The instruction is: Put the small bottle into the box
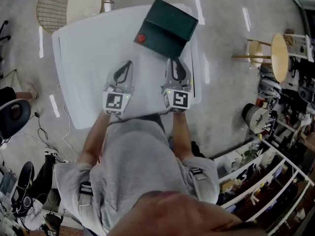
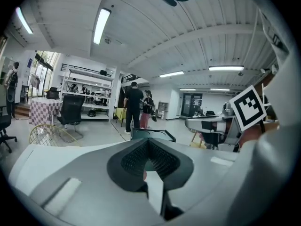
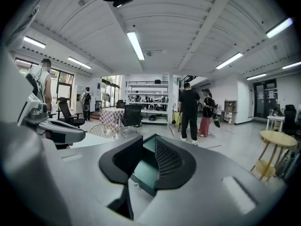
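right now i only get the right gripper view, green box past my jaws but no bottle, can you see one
Observer: In the head view a small red thing lies on the flat open half of the green box, near its left corner. It may be the bottle, but it is too small to be sure.
Operator: left gripper holding anything
Observer: No. In its own view the left gripper has its jaws meeting at the tips, with nothing held.
Operator: where am i against the box
Observer: From above, the right gripper points at the box's near right side, over the white table. I can't tell whether it touches.
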The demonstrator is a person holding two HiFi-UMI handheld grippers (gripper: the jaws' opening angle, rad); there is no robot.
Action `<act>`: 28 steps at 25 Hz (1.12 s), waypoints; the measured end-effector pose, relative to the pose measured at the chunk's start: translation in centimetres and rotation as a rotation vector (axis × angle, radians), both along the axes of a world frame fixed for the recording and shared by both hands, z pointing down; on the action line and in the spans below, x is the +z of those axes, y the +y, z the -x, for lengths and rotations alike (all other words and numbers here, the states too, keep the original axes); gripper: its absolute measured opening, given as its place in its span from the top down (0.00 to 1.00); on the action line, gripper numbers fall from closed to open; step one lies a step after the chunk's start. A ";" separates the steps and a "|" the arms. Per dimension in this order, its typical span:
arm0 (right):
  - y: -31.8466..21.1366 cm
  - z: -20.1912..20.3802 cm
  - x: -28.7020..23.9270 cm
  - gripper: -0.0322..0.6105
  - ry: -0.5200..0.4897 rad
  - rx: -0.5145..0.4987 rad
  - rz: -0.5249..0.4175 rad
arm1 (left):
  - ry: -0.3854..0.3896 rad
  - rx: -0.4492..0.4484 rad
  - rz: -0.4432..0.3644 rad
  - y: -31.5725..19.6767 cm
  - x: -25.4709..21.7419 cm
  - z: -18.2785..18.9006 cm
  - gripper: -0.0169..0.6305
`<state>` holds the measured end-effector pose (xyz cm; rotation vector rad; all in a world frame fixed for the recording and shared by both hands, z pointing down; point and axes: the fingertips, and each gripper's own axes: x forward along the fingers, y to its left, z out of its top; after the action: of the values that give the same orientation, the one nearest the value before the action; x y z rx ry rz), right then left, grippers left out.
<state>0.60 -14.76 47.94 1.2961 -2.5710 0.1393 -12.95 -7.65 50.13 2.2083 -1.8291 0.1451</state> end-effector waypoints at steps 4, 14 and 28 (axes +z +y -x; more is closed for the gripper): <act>1.1 -2.7 -1.5 0.85 -0.006 0.009 -0.023 | -0.010 0.012 -0.014 0.6 -1.5 -2.6 0.96; 4.9 -5.0 -2.7 0.94 -0.036 -0.017 -0.040 | -0.046 -0.019 -0.063 4.4 -3.7 -5.3 0.96; 13.3 -10.1 -4.2 0.95 -0.062 -0.028 -0.068 | -0.103 -0.046 -0.136 12.1 -7.0 -8.4 0.96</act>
<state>10.74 -1.47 43.73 1.2982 -2.6664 0.0891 -4.50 4.47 43.15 2.2856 -1.9982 0.1317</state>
